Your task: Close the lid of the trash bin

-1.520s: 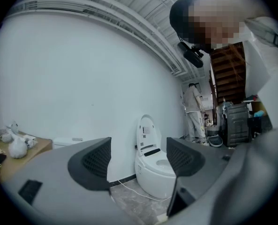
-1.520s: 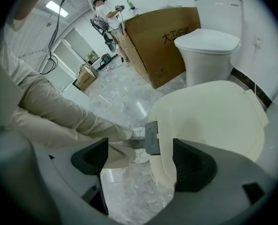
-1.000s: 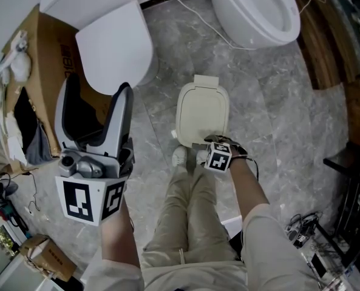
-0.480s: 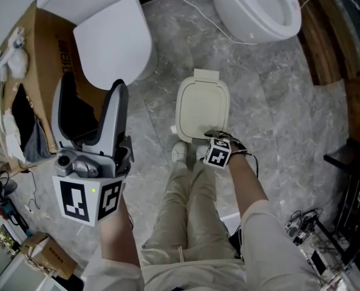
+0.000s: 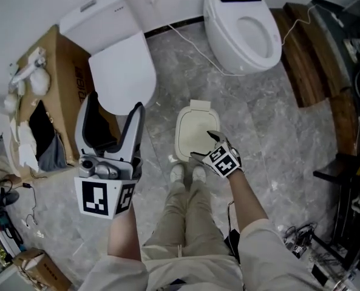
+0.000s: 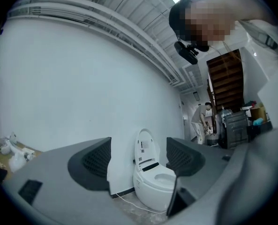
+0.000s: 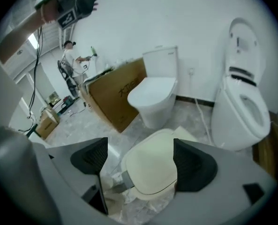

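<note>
Below, the right gripper (image 5: 204,145) tilts down over the near edge of the trash bin (image 5: 193,129), its dark ribbed pads spread wide around nothing. The smooth cream lid (image 7: 153,165), a rounded rectangle, lies flat and closed. The bin stands on the grey veined stone floor (image 5: 271,138) just beyond the person's shoes (image 5: 180,173). The left gripper (image 5: 112,111), held level, gapes empty too, facing a glossy white toilet (image 6: 153,182). A brown cardboard box (image 5: 58,71) sits toward the floor's left edge.

Floor (image 5: 271,138) right of the trash bin (image 5: 198,132) lies free; shut toilet (image 5: 122,77) and cardboard box (image 5: 67,71) crowd left.
</note>
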The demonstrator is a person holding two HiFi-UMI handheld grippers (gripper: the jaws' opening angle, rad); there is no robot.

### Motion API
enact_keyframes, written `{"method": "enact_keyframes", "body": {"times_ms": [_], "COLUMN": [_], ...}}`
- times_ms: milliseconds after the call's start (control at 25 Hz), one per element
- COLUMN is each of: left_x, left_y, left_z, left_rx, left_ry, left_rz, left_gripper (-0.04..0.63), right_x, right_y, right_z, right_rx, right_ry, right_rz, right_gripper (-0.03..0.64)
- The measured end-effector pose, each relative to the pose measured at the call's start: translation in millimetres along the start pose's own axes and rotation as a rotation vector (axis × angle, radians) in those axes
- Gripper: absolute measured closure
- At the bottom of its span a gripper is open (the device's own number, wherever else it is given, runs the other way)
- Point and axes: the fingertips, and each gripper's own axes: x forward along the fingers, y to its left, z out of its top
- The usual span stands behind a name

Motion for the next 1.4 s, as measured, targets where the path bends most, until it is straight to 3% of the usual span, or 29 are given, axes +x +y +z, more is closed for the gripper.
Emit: {"method": "enact_keyframes", "body": {"times_ms": [360, 480, 600, 680, 760, 920, 1120, 1400], "left_x": [-5, -9, -16, -19, -19, -19, -16, -13], "left_y": [-20, -31, -46, -57, -65, -75, -74, -71], "left_z": [116, 152, 175, 186, 192, 193, 193, 212], "left_rx": [0.004, -0.004, 0.018, 0.033, 0.035, 0.055, 0.073, 0.025], "left_ry": [-0.082, -0.12, -0.133, -0.142, -0.148, -0.152, -0.158, -0.212], "left_rz": [0.008, -0.005, -0.04, -0.06, -0.067, -0.055, -0.047, -0.041], "left_gripper": [0.25, 0.25, 0.285, 0.366, 0.458, 0.588, 0.597, 0.598], "right_x": [-243, -330, -399, -428, -451, -476, -479, -493], "right_y": [-16, 2, 34, 54, 66, 74, 74, 93], "right_z": [224, 281, 316, 329, 335, 331, 334, 349], "right_rx": [0.045, 0.069, 0.036, -0.02, -0.055, -0.044, -0.055, -0.151], "right_ry": [-0.567, -0.792, -0.965, -1.026, -1.074, -1.157, -1.173, -1.233], "right_rz": [-0.39, -0.484, -0.548, -0.584, -0.643, -0.77, -0.767, -0.77], "right_gripper": [0.181, 0.246, 0.375, 0.461, 0.503, 0.607, 0.607, 0.607]}}
